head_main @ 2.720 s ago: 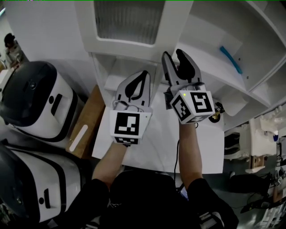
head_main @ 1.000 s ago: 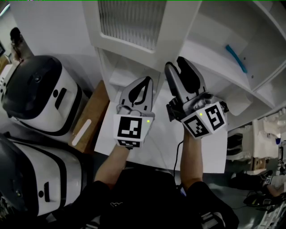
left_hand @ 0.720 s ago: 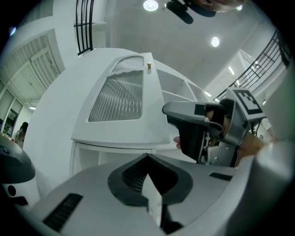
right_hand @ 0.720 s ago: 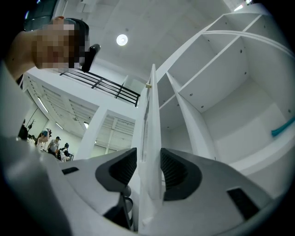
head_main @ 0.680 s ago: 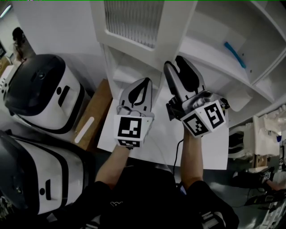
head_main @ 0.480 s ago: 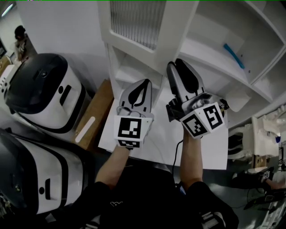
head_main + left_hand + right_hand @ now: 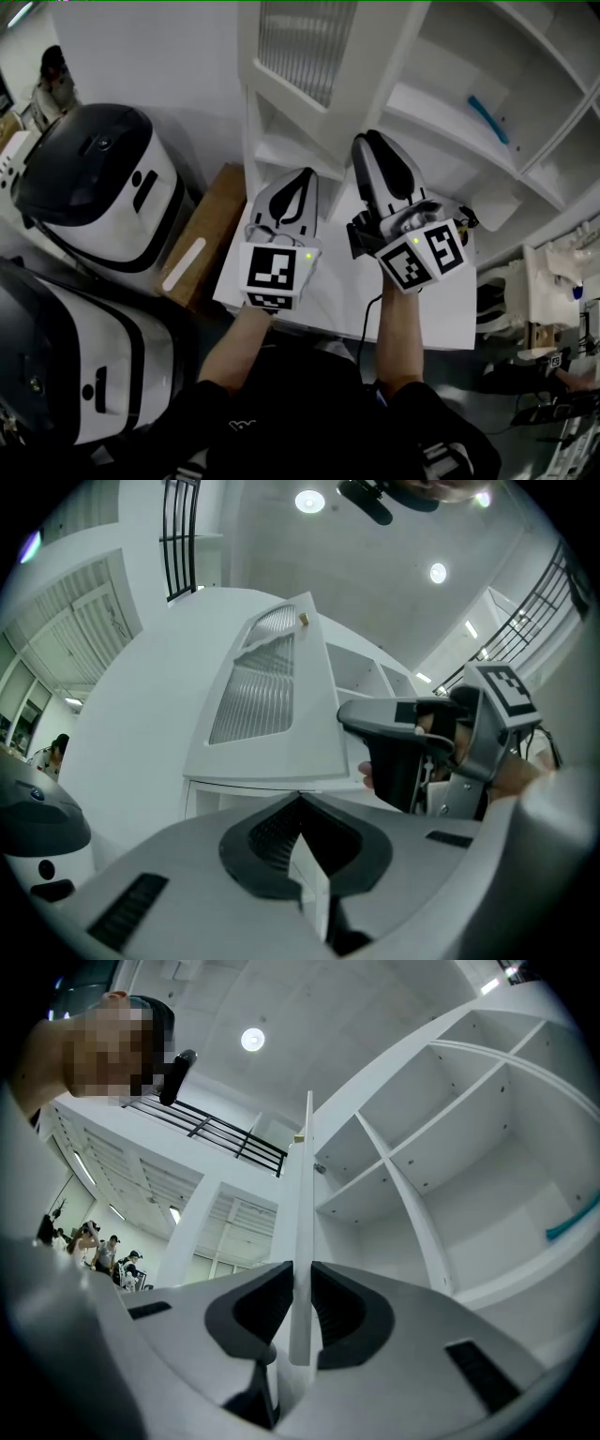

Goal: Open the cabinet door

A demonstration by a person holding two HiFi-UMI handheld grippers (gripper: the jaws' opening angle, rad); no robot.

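The white-framed cabinet door (image 7: pixel 373 66) w/ a ribbed glass panel already stands swung partway out from the white open-shelf cabinet (image 7: pixel 441 94), beyond the white surface (image 7: pixel 328 291). The right claw (image 7: pixel 369 141) has the door's free edge between its jaws, low on the frame. The jaws are closing, and in the right gripper view both pads look to be meeting the two faces of the edge-on panel. The left claw (image 7: pixel 304 174) is closed tip to tip w/ nothing in it, hovering just beside the right one and below the door.

Handling, as a guess:
- It's a stiff, light-ish panel on hinges, so it should swing in an arc, not slide. The pull needs to follow that arc or the pads may skid off.
- The painted frame is prob. smooth, so slippery under a thin pinch.
- The glass insert is the fragile bit, so grip the solid frame, not the glass.
- The small brass knob (image 7: pixel 303 619) near the door's upper corner is the other hold, but it's well apart from either claw.

Hard to make out:
- No view shows the hinges.
- The door's top is cut off in the head view, and the claw's own body covers the pad contact there.
- There's a thin blue item (image 7: pixel 487 120) on a shelf, but I can't tell what it is.
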